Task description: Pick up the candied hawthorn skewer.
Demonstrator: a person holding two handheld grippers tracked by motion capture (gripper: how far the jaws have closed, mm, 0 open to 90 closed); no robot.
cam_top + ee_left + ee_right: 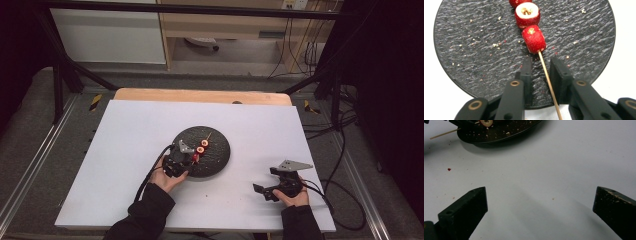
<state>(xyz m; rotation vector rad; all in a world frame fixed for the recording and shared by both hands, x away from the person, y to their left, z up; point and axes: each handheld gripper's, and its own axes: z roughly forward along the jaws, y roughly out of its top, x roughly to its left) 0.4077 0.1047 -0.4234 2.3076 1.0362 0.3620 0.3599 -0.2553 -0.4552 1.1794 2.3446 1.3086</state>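
Observation:
A round black slate plate (pixel 220 150) lies mid-table with a wooden skewer (pixel 546 75) of red fruit pieces (pixel 533 38) on it. My left gripper (pixel 540 62) reaches over the plate's near edge, and its jaws stand narrowly apart on either side of the bare stick just below the lowest fruit piece. The stick runs close to the right jaw, with a visible gap to the left one. From above, the left gripper (pixel 192 159) sits at the plate's lower left. My right gripper (pixel 266 180) rests on the white table at the right, wide open (pixel 540 188) with nothing between its jaws.
Crumbs and red specks are scattered on the plate (pixel 474 45). A white board (pixel 125 150) covers the table, with bare room left and behind the plate. From the right gripper view, the plate's edge (pixel 506 132) and the skewer's end (pixel 444 133) lie far ahead.

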